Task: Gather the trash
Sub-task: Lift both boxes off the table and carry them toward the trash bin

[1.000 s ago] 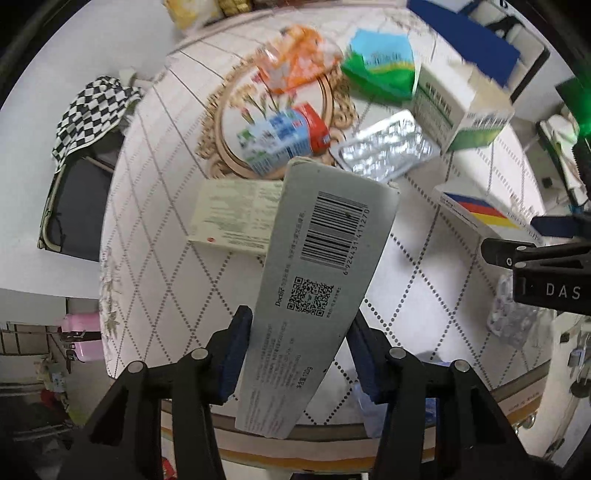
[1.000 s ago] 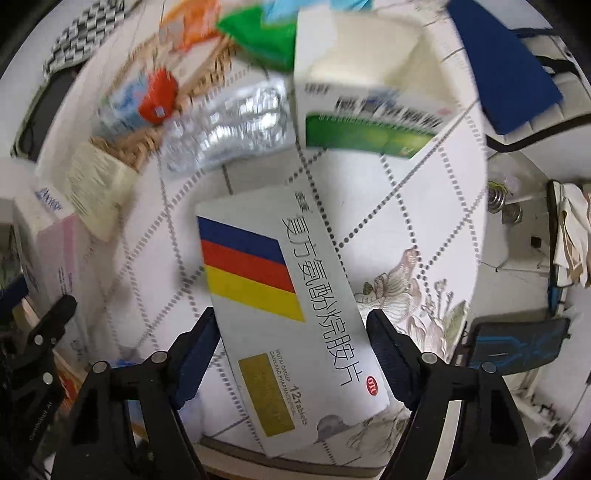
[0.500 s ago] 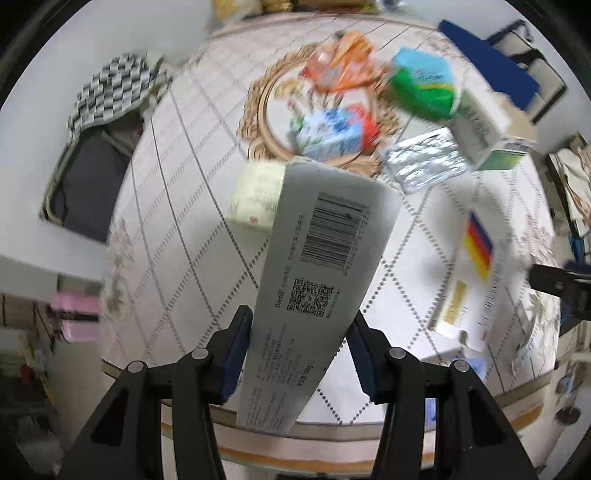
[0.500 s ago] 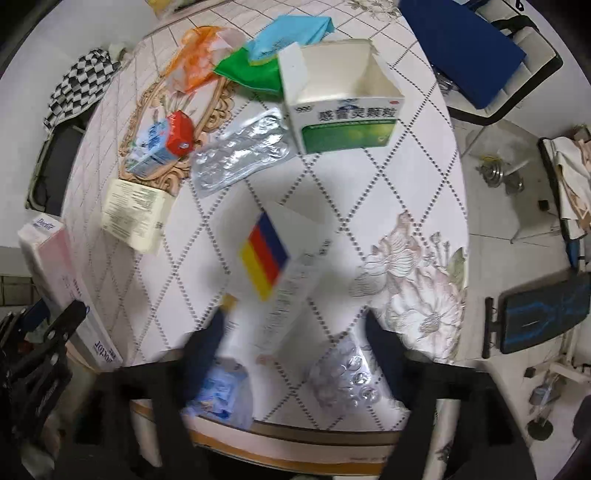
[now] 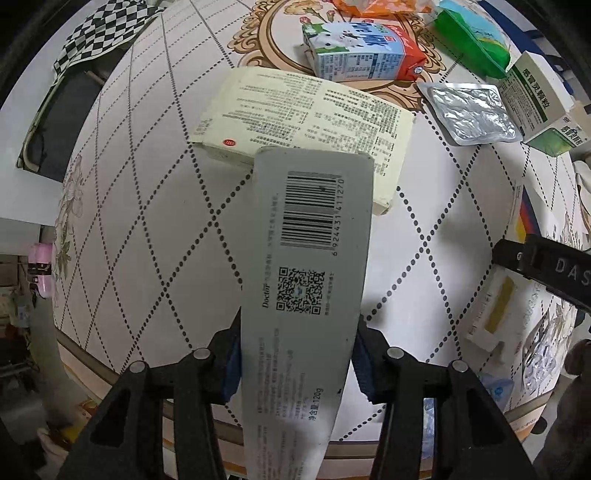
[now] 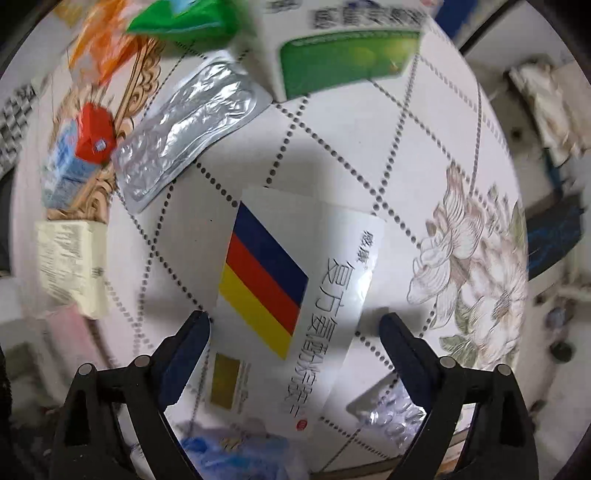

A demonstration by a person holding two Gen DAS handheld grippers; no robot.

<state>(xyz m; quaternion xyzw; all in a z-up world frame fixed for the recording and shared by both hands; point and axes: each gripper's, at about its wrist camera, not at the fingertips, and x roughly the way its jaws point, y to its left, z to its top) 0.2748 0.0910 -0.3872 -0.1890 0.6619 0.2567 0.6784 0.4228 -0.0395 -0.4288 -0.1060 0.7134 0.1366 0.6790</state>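
My left gripper [image 5: 297, 363] is shut on a long grey toothpaste box [image 5: 306, 280] with a barcode, held above the round table. Just beyond it lies a cream medicine box [image 5: 303, 110]. My right gripper [image 6: 295, 343] is open, its jaws on either side of a white medicine box with blue, red and yellow stripes [image 6: 291, 295] that lies flat on the table. That box also shows at the right edge of the left wrist view [image 5: 517, 236], under the right gripper's finger [image 5: 546, 269].
On the table lie a milk carton [image 5: 362, 51], a silver blister pack [image 5: 469, 112], a green-and-white box [image 5: 539, 107], a green packet [image 5: 472, 37], an orange wrapper [image 6: 99, 51], a clear blister pack [image 6: 391, 410] and a blue wrapper [image 6: 229, 454]. A checkered cloth [image 5: 99, 33] lies off the table's left side.
The left gripper moved lower and closer over the cream box, still holding the toothpaste box. The right gripper pulled back high, then came down again around the striped box, which lies turned.
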